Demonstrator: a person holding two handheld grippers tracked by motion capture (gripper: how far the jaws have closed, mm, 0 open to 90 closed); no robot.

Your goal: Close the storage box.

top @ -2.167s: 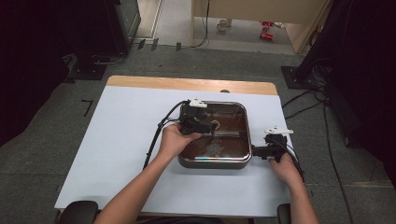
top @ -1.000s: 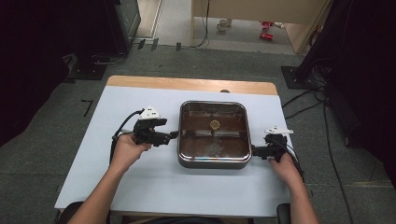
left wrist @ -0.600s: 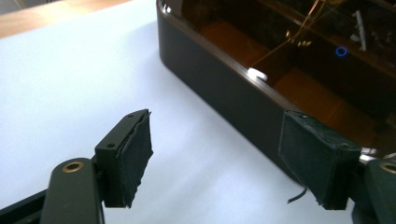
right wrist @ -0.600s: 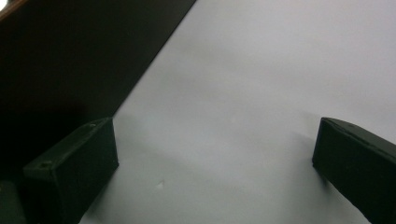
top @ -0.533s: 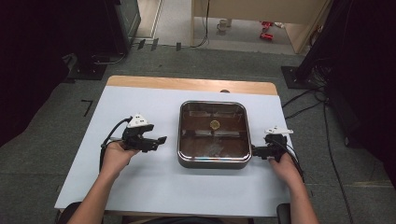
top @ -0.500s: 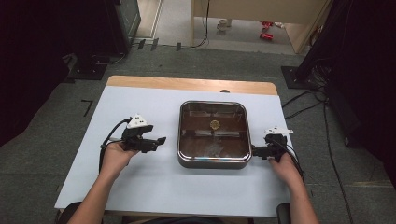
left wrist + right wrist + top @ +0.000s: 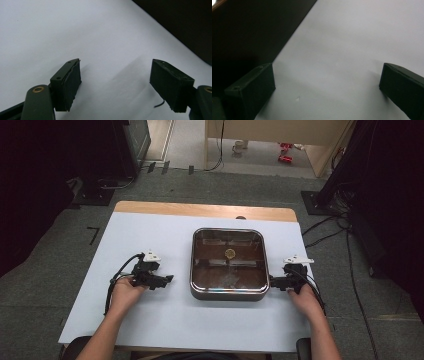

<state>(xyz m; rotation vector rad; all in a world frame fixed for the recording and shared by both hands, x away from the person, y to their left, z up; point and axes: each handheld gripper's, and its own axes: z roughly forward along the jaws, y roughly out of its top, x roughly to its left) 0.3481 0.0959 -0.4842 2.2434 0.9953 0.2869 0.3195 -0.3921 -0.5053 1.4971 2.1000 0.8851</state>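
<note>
Lying on one white table [image 7: 165, 320]: one square metal pan [image 7: 228, 292] holding one small round piece [image 7: 230, 253]. Flanking it: left gripper [image 7: 167, 279] and right gripper [image 7: 272, 281], both gaping wide, gripping nothing. Surrounding: grey floor [image 7: 45, 280], dark room.

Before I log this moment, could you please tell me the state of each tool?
Left tool: open, holding nothing, over the bare table.
Right tool: open, holding nothing, beside the pan.
</note>
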